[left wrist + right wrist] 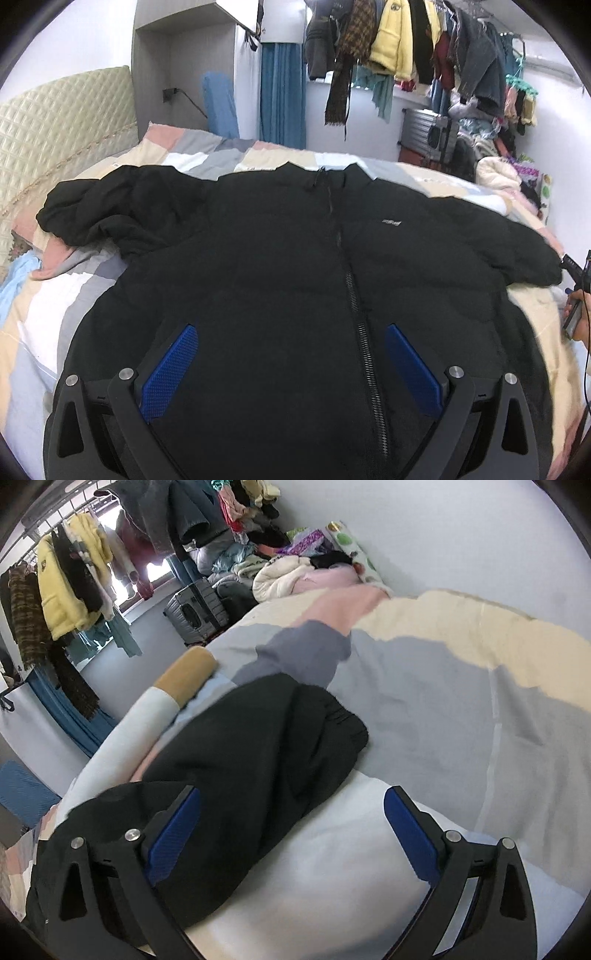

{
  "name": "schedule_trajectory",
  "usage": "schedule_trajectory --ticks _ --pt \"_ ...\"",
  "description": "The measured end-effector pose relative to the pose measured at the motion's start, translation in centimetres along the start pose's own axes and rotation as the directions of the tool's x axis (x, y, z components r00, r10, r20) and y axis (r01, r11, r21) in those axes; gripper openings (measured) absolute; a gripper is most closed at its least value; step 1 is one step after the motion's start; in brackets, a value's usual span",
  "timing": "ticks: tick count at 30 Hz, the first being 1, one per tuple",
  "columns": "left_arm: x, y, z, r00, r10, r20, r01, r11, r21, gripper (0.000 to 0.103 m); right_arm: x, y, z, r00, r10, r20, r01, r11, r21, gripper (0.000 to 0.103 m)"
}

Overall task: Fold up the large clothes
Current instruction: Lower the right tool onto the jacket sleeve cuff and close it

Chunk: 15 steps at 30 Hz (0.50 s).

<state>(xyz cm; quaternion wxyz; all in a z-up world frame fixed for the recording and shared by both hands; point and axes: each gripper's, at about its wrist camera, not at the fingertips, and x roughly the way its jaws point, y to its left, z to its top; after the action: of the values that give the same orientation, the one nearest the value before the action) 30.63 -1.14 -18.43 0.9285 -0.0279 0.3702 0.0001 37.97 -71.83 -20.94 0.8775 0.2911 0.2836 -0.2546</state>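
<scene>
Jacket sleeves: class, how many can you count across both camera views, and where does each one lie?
2. One sleeve lies bunched towards the headboard; the other sleeve stretches out flat on the opposite side, its cuff on the quilt. None seems hidden.

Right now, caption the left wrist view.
Open left gripper above a black zipped jacket spread flat on a patchwork bed.

Left gripper (291, 363) jaws spread wide, angled downward; right gripper (291, 836) likewise, gripping nothing

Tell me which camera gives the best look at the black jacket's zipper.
The left wrist view: the zipper runs down the middle of the black jacket, which lies spread front up on the bed. The right wrist view shows only one sleeve, no zipper.
</scene>
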Motion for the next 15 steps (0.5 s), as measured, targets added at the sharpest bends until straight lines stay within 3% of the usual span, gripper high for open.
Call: schedule_trajectory --ticks 8,12,15 --pt "2.3 -0.5 -0.4 1.0 0.008 -0.028 -0.008 1.0 -0.02 0.103 5.4 0.5 0.9 0.996 0.084 0.028 -0.086 0.993 0.076 0.093" --pt "2.9 -0.8 -0.4 0.999 0.006 -0.039 -0.007 1.0 -0.017 0.103 6.0 0.8 1.4 0.994 0.102 0.049 -0.105 0.992 0.075 0.061" --pt "3.0 -0.7 -0.2 0.999 -0.001 -0.04 0.001 1.0 0.001 0.102 4.8 1.9 1.9 0.991 0.108 0.077 -0.109 0.994 0.019 0.028"
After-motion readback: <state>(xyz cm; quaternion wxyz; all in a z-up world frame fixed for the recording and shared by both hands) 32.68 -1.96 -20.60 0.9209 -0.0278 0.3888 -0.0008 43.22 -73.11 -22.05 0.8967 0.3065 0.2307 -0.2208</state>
